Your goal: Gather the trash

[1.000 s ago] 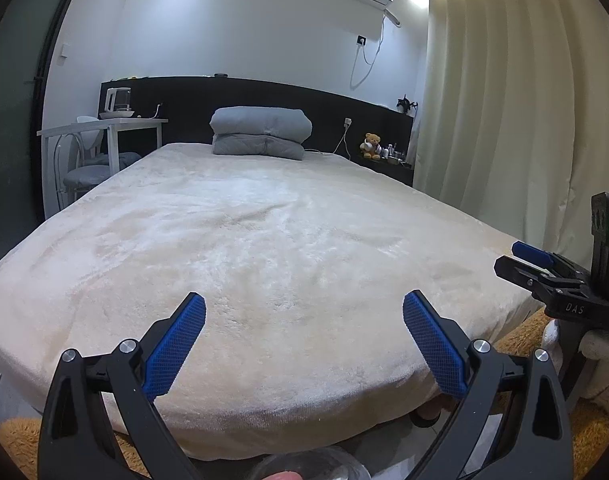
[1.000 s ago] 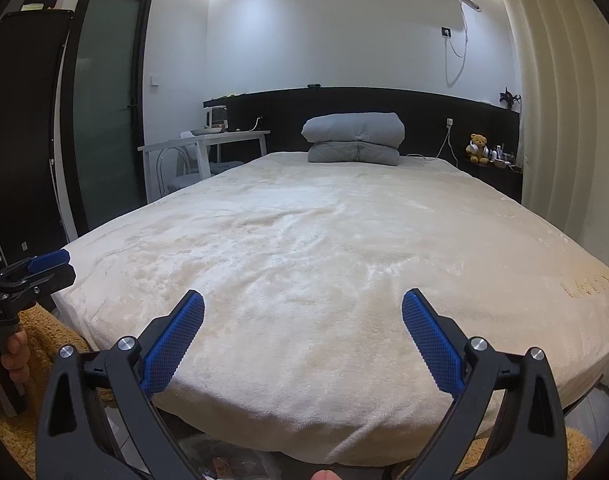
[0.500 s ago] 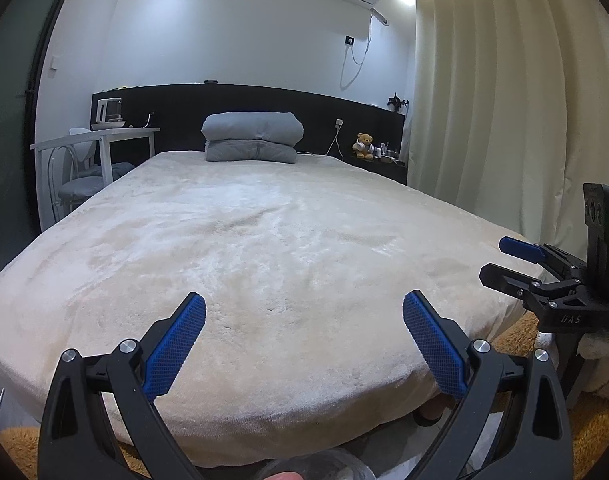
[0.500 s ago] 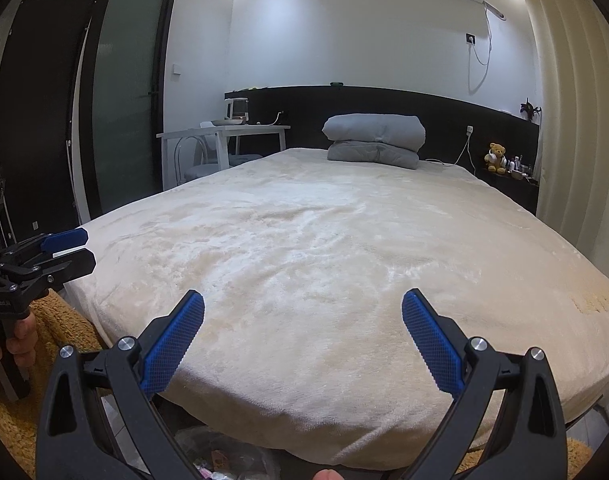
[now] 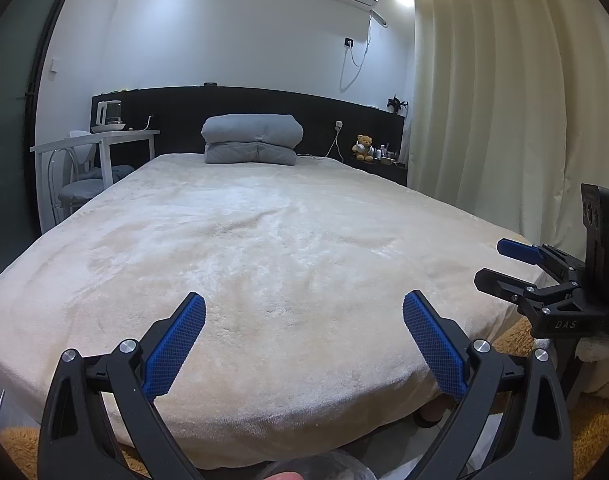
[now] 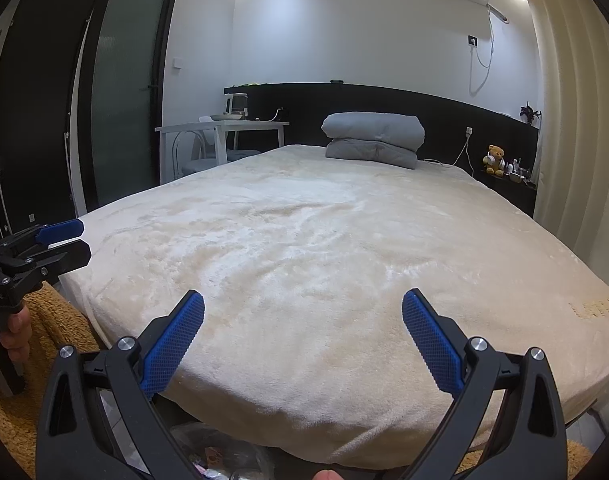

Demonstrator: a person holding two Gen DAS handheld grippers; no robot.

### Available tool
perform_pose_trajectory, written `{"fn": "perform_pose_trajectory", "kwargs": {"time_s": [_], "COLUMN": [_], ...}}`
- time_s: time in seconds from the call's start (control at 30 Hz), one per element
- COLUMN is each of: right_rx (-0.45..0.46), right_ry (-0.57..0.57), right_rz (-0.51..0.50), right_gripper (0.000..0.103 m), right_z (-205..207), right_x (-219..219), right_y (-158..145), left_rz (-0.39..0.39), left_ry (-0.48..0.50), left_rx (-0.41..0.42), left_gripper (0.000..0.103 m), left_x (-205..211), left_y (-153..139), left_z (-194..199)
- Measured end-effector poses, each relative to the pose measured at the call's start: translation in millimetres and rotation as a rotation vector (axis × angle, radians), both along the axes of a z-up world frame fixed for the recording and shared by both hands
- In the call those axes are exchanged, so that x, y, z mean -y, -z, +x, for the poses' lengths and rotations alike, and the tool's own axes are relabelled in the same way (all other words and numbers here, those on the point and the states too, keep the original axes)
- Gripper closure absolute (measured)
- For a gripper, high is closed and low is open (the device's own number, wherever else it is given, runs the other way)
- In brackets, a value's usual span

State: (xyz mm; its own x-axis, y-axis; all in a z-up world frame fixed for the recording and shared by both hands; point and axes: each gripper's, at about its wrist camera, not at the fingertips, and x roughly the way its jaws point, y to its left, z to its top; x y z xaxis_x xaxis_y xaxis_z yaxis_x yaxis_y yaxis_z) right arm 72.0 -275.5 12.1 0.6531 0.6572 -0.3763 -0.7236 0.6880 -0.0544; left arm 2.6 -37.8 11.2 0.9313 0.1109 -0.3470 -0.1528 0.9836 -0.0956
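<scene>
My left gripper hangs open over the foot edge of a bed with a cream plush blanket, with nothing between its blue pads. My right gripper is open too, over the same edge and further right. Each shows in the other's view: the right gripper at the far right, the left gripper at the far left, with a hand on its handle. On the floor under the bed's foot lies crumpled clear plastic with scraps. A clear plastic piece also peeks in below, mostly hidden.
A folded grey duvet lies at the black headboard. A white desk with a kettle and a chair stand on the left. A teddy bear sits on the right shelf beside the cream curtain. A brown shaggy rug covers the floor.
Both views have drifted a little and the bed looks slightly further off. Each gripper sits a bit higher and nearer the middle in the other's view. Both stay open.
</scene>
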Motion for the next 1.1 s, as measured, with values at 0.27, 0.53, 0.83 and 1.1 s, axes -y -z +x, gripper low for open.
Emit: {"fn": "perform_pose_trajectory", "kwargs": {"time_s": [0.27,0.53,0.83,1.1], "right_rx": [0.001,0.001,0.0,0.0], "right_ry": [-0.002,0.0,-0.002,-0.003], "right_rz": [-0.001,-0.005,-0.012,-0.013], "right_gripper": [0.005,0.005,0.005,0.005], "right_z": [-0.3,-0.7,-0.5,0.0], "right_x": [-0.4,-0.8,0.8,1.0], "right_y": [0.9,1.3,5.4,5.7], "left_rz": [-0.002,0.0,0.002,0.005], "left_ry": [0.004,0.009,0.019,0.02], "left_rx": [0.001,0.001,0.004,0.005], "left_gripper": [0.006,0.006,0.006,0.006], "left_x": [0.6,0.4,1.6,2.6], "left_y": [-0.1,-0.9,-0.4,-0.5], "left_z": [0.0,-0.6,-0.8,-0.7]}}
